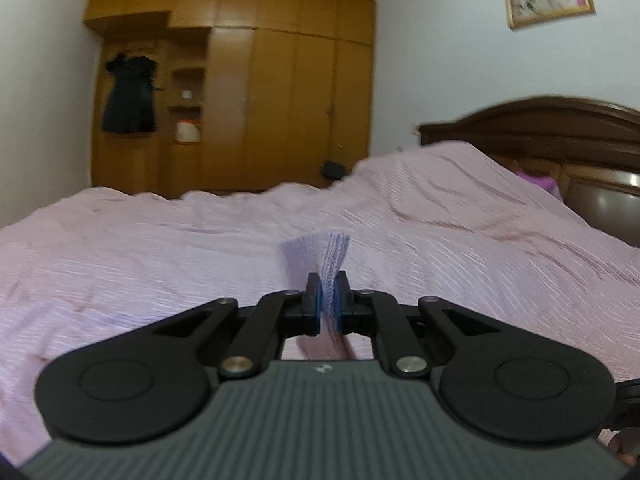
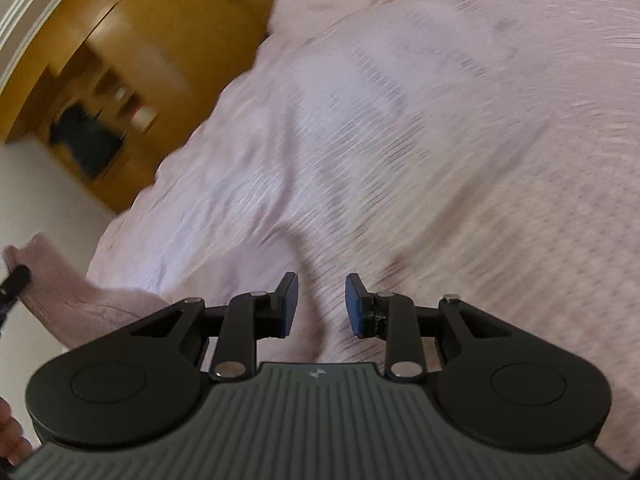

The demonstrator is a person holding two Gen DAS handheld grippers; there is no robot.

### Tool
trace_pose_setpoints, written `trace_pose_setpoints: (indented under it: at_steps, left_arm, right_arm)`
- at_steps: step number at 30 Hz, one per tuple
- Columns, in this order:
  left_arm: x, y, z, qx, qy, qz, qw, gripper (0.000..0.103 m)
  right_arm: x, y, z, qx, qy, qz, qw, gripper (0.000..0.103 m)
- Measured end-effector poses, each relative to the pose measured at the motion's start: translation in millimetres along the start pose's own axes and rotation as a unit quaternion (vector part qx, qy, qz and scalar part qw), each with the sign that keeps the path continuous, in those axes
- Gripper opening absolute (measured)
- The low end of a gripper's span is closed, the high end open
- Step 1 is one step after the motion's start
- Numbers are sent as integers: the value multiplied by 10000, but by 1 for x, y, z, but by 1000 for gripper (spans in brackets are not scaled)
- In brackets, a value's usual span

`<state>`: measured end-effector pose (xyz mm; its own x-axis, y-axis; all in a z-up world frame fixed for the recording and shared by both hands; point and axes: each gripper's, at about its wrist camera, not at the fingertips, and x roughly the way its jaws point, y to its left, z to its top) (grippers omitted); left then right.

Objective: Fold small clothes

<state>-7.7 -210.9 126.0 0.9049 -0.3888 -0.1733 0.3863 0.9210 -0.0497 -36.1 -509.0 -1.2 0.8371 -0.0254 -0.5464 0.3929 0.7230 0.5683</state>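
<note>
Cloth: small lilac knit piece (image 1: 329, 276), long axis upright, free end fanning above the fingertips, the rest trailing down behind them.
Left gripper (image 1: 329, 296): clamped narrow on the cloth, held above the bed.
Right gripper (image 2: 322, 304): jaws parted, nothing between them.
Bed: pink ribbed cover (image 1: 460, 240) beneath both.
Background: wooden wardrobe (image 1: 260, 80).
</note>
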Motion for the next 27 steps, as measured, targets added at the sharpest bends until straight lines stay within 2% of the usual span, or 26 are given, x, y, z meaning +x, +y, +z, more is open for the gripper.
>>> trace_pose_setpoints:
  at_steps: [5, 8, 11, 14, 17, 20, 23, 27]
  left_arm:
    - [-28, 59, -6, -122, -318, 303, 9990, 8]
    - [-32, 88, -16, 49, -428, 565, 9975, 8]
    - [-37, 118, -26, -44, -318, 743, 9967, 8]
    - [-34, 146, -36, -402, -237, 835, 9954, 8]
    - [-29, 170, -51, -702, -48, 938, 9931, 11]
    - [-20, 179, -61, -644, 296, 1387, 9878, 13]
    - [-18, 194, -63, -338, 572, 2049, 9765, 14]
    - [-41, 225, -64, -391, 614, 2287, 9708, 14]
  right_arm:
    - [23, 26, -17, -530, 231, -266, 9980, 34]
    - [29, 34, -21, -398, 512, 22, 9979, 34]
    - [26, 49, -22, -655, 334, -40, 9973, 34]
    - [27, 64, -26, -1059, 149, -146, 9942, 34]
    - [37, 73, -35, -1468, 159, -251, 9887, 34]
    - [48, 79, -45, -1787, 195, -401, 9829, 34]
    - [56, 85, -54, -2111, 34, -545, 9759, 34]
    - [58, 84, -57, -2239, -91, -524, 9732, 34]
